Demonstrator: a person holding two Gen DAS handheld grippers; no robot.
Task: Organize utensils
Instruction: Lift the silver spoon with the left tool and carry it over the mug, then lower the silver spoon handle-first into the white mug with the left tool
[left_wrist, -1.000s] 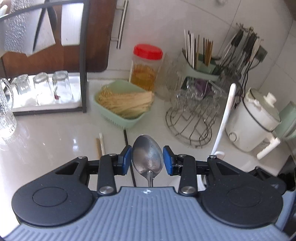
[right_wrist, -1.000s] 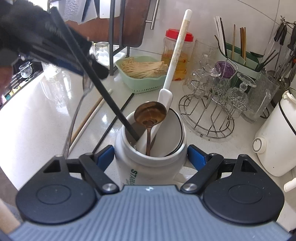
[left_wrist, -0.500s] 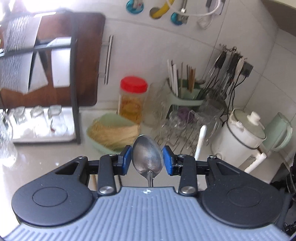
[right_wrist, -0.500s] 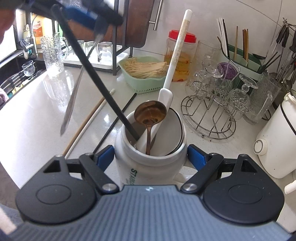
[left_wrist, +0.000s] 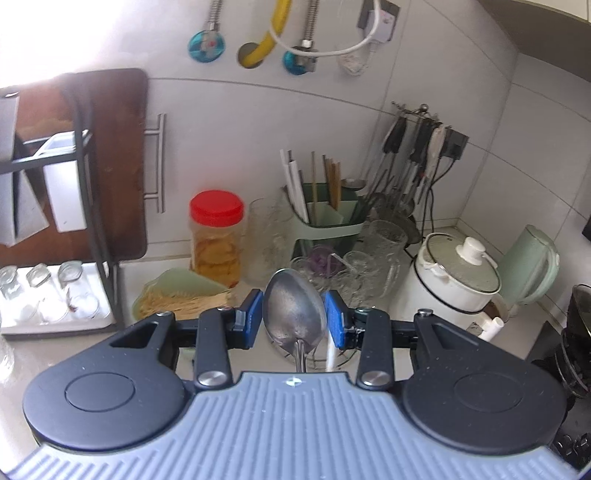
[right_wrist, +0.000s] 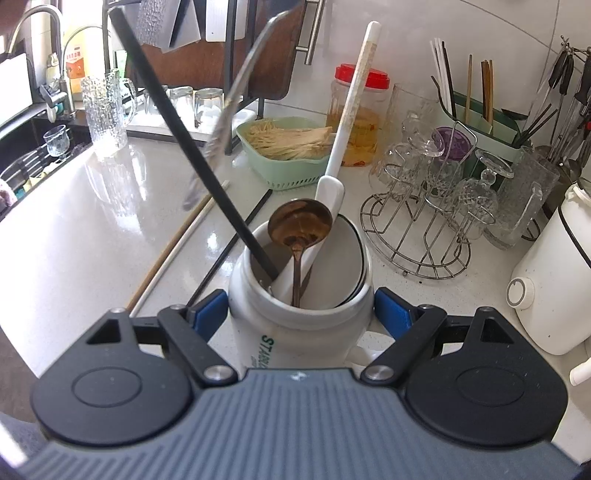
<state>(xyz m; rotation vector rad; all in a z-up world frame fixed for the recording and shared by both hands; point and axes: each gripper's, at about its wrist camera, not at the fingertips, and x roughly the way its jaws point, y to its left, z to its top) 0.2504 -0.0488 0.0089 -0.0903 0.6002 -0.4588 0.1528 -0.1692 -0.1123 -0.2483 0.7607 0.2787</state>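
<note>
Spoon (left_wrist: 294, 314) of bare steel sits bowl-up between the blue pads of the left tool (left_wrist: 294, 318), which grips it at lower centre of the left view. The right tool (right_wrist: 300, 317) is clamped on one white mug (right_wrist: 295, 325) at lower centre of its view, standing on the white bench (right_wrist: 74, 236). Four utensils stick out of the mug: one dark spoon (right_wrist: 300, 225), one white long-handled spoon (right_wrist: 351, 110), one black chopstick (right_wrist: 184, 144), and something small low inside that I cannot make out. Three chopsticks lie on the bench left of the mug: one black (right_wrist: 236, 243), two pale (right_wrist: 173, 251). One green basket (right_wrist: 284, 155) sits behind, upper centre.
</note>
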